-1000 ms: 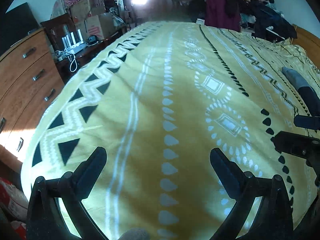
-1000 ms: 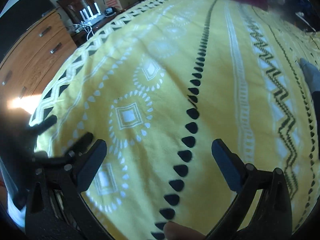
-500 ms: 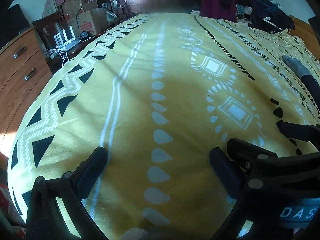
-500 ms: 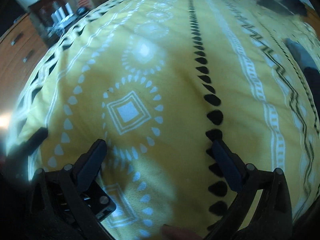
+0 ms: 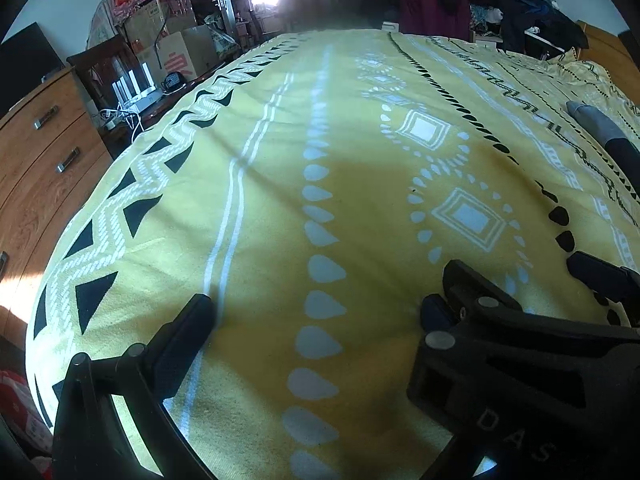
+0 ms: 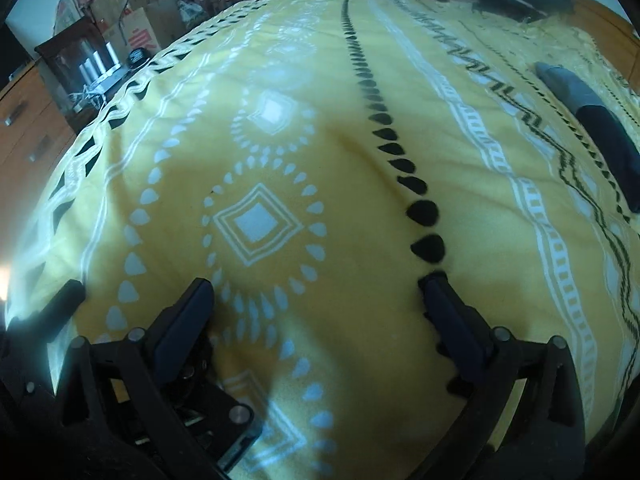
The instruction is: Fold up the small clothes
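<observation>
The blanket [image 5: 280,184] over the bed is soft matt cloth with a faintly fuzzy nap, yellow with printed white and black patterns, and the grey and dark sock [image 6: 592,120] lying on it is smooth knit fabric. The left tool [image 5: 320,312] and the right tool [image 6: 316,296] are matt black plastic with small shiny metal bolts. The dresser [image 5: 36,160] is varnished wood with visible grain and brushed metal handles, and the boxes [image 5: 176,52] beyond it are plain cardboard.
</observation>
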Tool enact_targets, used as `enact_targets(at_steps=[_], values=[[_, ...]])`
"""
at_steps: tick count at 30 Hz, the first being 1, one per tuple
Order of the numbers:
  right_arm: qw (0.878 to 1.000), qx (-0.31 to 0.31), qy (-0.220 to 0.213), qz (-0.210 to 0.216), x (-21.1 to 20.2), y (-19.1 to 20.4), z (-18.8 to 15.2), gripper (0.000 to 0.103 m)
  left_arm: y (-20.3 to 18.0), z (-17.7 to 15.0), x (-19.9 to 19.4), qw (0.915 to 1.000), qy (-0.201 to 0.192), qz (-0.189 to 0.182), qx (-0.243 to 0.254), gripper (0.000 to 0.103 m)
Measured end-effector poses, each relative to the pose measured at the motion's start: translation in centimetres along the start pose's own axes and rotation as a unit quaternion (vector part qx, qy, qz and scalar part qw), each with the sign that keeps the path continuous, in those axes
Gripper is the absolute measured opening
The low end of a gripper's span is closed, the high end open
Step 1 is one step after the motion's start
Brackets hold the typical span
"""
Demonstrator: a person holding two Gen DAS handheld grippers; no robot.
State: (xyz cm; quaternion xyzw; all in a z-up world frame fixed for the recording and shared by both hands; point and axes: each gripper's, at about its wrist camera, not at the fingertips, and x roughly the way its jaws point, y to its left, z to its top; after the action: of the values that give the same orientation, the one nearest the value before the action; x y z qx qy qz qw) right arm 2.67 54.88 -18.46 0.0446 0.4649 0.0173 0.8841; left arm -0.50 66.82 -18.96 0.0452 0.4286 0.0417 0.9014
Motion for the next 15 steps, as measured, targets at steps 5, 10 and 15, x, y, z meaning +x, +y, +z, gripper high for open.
enact_targets(at_steps=[5, 10, 15], values=[[0.999, 0.000, -0.034, -0.001, -0.13, 0.28, -0.78, 0.103, -0.16, -0.76, -0.82, 0.9999, -0.008, 0.005, 0.006, 0.103], [0.998, 0.017, -0.052, -0.021, 0.16, 0.54, -0.74, 0.103, 0.03, -0.83, -0.80, 1.0000, -0.008, 0.000, -0.006, 0.103], [0.998, 0.020, -0.059, -0.016, 0.17, 0.24, -0.92, 0.103, -0.24, -0.90, -1.00, 0.9999, -0.010, 0.008, 0.000, 0.103]])
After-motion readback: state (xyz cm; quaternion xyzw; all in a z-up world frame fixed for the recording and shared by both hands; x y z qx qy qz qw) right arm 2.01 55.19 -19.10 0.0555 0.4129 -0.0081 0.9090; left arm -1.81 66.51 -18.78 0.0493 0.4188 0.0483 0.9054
